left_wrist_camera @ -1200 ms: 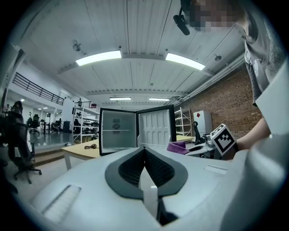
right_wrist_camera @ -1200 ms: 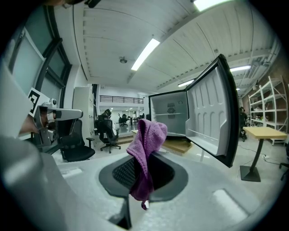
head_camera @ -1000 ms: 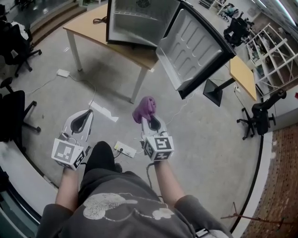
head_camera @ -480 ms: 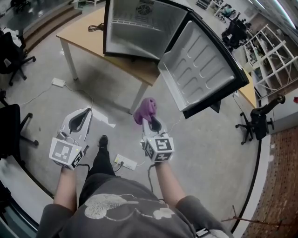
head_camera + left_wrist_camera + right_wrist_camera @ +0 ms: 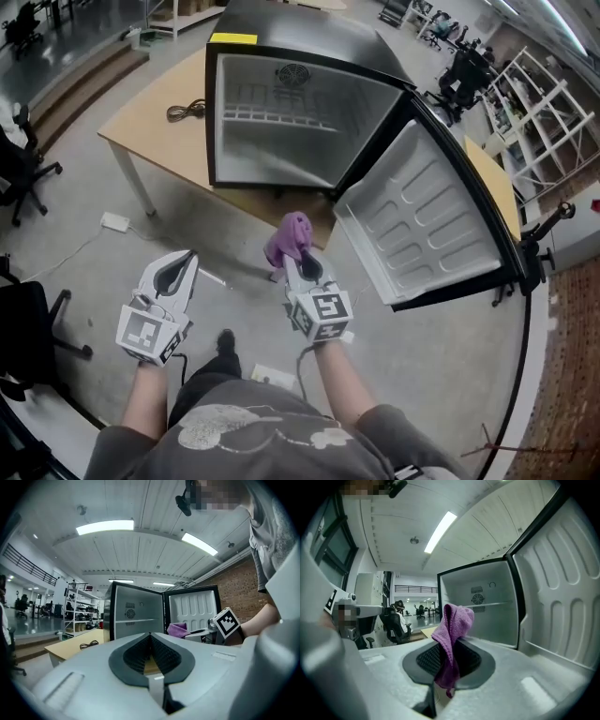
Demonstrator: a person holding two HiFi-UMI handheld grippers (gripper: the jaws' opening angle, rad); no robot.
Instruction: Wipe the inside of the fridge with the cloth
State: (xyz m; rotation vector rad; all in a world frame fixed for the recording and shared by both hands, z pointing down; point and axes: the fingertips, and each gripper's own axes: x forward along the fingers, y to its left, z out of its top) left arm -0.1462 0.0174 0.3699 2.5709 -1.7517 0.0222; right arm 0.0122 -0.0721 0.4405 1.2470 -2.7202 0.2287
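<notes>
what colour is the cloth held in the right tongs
Purple. The cloth, pinched in the right tongs, shows best in the right gripper view.

Purple cloth point(image 5: 289, 236) bunched, pinched in right gripper point(image 5: 303, 263), black fridge point(image 5: 291, 122), door point(image 5: 427, 225) wide open, interior seemingly pale grey

Wooden table point(image 5: 155, 136) bears the open fridge point(image 5: 291, 122); a coiled cable point(image 5: 186, 112) lies beside it.

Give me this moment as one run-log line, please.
right gripper: shut on cloth | left gripper: shut, empty | fridge: open
</notes>
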